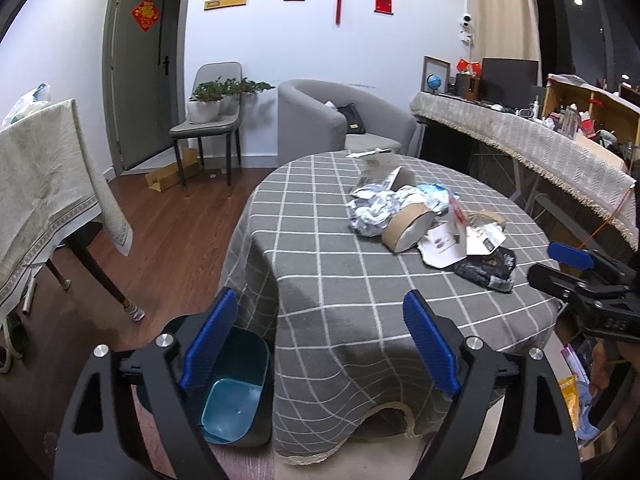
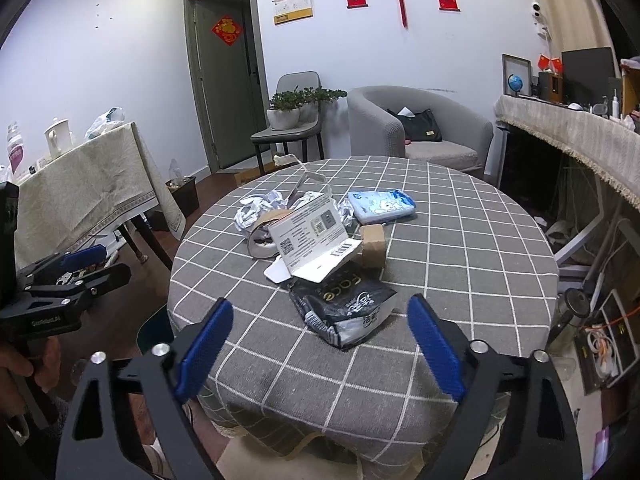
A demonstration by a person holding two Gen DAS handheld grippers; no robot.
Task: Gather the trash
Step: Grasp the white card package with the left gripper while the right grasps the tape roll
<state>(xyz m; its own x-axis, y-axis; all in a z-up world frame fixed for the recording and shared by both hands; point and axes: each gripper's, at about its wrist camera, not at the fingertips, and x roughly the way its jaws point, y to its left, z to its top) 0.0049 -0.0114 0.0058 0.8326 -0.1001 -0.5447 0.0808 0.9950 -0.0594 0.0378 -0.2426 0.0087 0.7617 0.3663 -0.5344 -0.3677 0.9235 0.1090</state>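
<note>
Trash lies in a heap on the round table with a grey checked cloth (image 2: 460, 240): a black plastic wrapper (image 2: 344, 304), a white flattened carton (image 2: 312, 236), a tape roll (image 1: 406, 228), crumpled white paper (image 1: 372, 210), a small brown box (image 2: 373, 246) and a light blue tissue pack (image 2: 382, 205). A teal bin (image 1: 232, 396) stands on the floor at the table's left side. My left gripper (image 1: 320, 344) is open and empty over the table's near left edge. My right gripper (image 2: 320, 346) is open and empty, just short of the black wrapper.
A second table with a beige cloth (image 1: 44, 184) stands to the left. A grey chair with potted plants (image 1: 212, 120) and a grey armchair (image 1: 340, 124) stand beyond the table. A long cluttered counter (image 1: 540, 140) runs along the right.
</note>
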